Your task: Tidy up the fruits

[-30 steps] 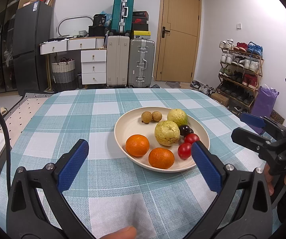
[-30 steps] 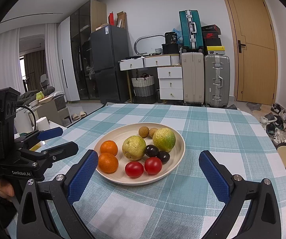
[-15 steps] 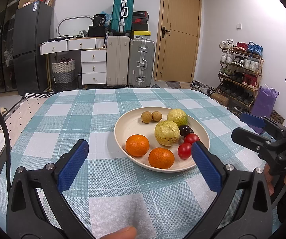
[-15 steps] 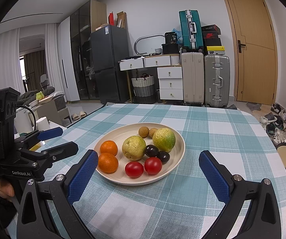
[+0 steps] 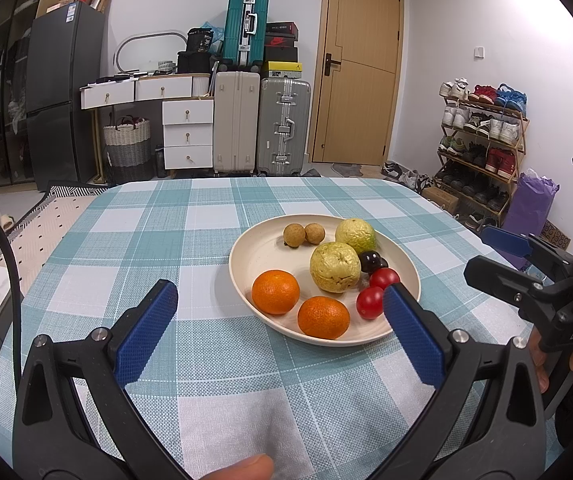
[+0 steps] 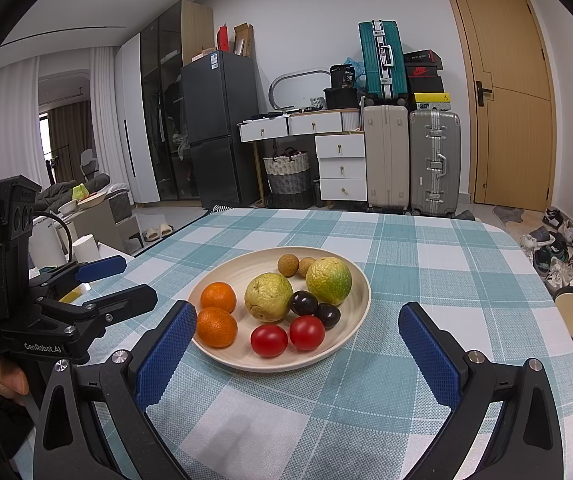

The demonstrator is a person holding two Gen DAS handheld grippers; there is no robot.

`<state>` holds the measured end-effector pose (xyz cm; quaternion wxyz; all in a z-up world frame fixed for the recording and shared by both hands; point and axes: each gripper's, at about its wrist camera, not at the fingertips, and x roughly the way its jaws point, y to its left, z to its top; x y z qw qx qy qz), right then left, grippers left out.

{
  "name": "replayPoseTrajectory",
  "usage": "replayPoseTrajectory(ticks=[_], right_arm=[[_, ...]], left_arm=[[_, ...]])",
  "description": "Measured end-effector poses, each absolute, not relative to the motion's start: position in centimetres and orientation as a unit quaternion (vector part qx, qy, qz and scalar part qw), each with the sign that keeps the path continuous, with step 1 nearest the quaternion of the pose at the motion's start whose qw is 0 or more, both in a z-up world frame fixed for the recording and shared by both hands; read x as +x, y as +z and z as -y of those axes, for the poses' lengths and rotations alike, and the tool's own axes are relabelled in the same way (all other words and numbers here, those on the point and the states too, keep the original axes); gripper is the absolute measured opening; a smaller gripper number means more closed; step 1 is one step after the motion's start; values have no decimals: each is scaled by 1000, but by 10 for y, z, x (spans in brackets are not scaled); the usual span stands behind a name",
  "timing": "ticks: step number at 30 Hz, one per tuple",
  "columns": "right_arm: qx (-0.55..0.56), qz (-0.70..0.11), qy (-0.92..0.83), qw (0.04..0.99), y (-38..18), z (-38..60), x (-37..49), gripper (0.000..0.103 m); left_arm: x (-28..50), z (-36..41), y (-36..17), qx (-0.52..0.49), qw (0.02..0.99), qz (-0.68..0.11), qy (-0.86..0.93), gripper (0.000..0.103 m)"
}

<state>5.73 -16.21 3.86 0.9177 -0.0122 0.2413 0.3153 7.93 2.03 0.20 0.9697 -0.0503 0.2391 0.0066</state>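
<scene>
The left tongs (image 5: 280, 320) hover low over the checked counter (image 5: 158, 240), spread wide and empty; their right pad sits in front of the plate's near rim. In the right wrist view the left tongs (image 6: 118, 280) appear at the far left, beside the counter's edge, held in a hand (image 6: 6, 380).

The plate (image 5: 262, 252) rests on the counter, right of centre in the left wrist view. On it, from left to right: two oranges (image 5: 275, 292) at the near left side, one behind the other; two small brown longans (image 5: 294, 235) touching each other at the far edge; a yellow guava (image 5: 334, 267) in the middle; a greener guava (image 5: 355, 236) behind it; two dark plums (image 5: 369, 261) tucked against the guavas; two red tomatoes (image 5: 370, 303) at the near right.

The right tongs (image 6: 298, 352) are also spread wide and grip nothing, with the near part of the plate (image 6: 350, 316) showing between them. In the left wrist view the right tongs (image 5: 498, 256) reach in from the right, near the plate but apart from it.

Past the counter stand suitcases (image 5: 284, 126) and a door (image 5: 360, 64).
</scene>
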Motion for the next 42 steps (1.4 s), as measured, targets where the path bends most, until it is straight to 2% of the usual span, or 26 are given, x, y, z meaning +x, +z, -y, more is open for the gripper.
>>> replayPoseTrajectory(ticks=[42], right_arm=[[-12, -242, 315, 917, 39, 162, 57, 103]], left_arm=[[80, -21, 2, -52, 970, -238, 14, 103]])
